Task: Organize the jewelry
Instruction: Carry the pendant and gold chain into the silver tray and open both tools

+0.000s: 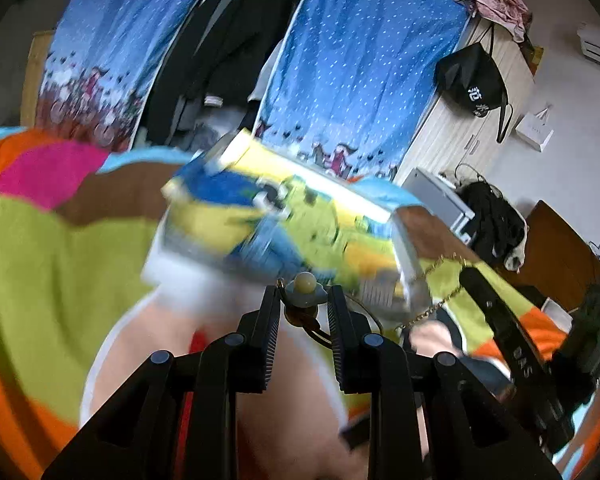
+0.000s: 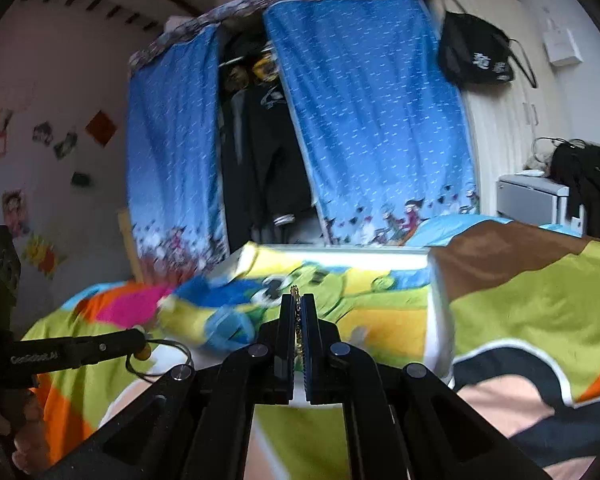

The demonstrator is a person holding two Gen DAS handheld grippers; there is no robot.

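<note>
Left wrist view: the left gripper (image 1: 303, 296) clamps a bead pendant (image 1: 304, 283), the cartoon box (image 1: 284, 220) edge at twelve o'clock. Right gripper (image 2: 298, 312) pinches the gold chain (image 2: 298, 320); open bedspread (image 2: 532, 304) lies at three o'clock.

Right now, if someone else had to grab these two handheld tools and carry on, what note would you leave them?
Left tool: shut on a beaded earring, its thin wire loop hanging below.
Right tool: shut on a gold chain, which runs between its fingers.
Both are held above the colourful bedspread, just in front of the cartoon-printed box. The box is blurred, and I cannot tell whether it is open.
Done: both pieces picked up.
Left: put each piece away, probably in that box. Move slowly, because the chain dangles.
</note>
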